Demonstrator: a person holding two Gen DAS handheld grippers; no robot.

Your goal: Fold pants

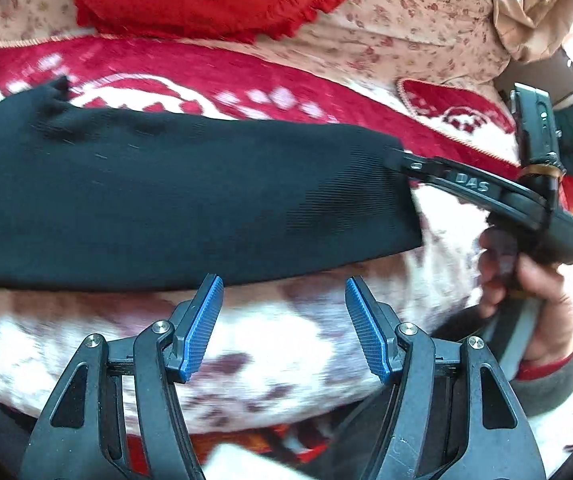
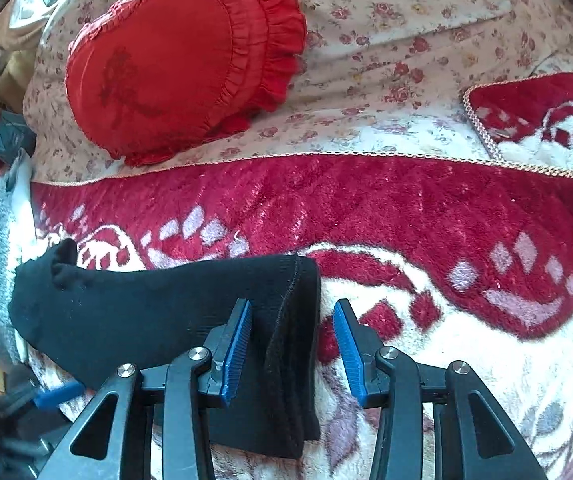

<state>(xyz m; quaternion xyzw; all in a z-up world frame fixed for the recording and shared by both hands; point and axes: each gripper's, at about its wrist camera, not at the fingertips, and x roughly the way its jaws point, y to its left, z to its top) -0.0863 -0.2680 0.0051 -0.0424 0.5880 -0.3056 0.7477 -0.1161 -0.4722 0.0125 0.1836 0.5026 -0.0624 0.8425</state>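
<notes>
One pair of black pants [image 1: 186, 192], stretched left to right as a long flat band on the red-and-white blanket [image 2: 406, 208] of a bed. Apparently doubled over already, judging by the seamed edge lying on a second layer at the right end. Slightly crumpled at the far left corner.

Right end of the band sitting between the jaws of the right claw [image 2: 292, 308]. Released, not clenched: left pad over the cloth, right pad over bare blanket with a clear gap beside the fabric, nothing pinched. Held from behind by a person's hand [image 1: 526, 280], seen in the left wrist view.

Left claw [image 1: 282, 284] also released and empty, jaws wide, hovering just at the near edge of the pants about midway along, its left pad tip level with that edge. Blur on the blanket in this view, so contact hard to call.

Further out, a red frilled cushion [image 2: 174, 68] on a floral sheet [image 2: 406, 40], well apart from the work.

Likely trouble from here:
- Closing on the top layer only, and so peeling the existing fold open instead of carrying both layers over.
- Biting too deep and catching blanket pile with the lower pad, dragging the bedding along.
- Lifting the right end with nothing pinning the rest, so sliding or bunching the whole band on the soft plush.
- Ending with skewed edges, given the rumpled left corner.
</notes>
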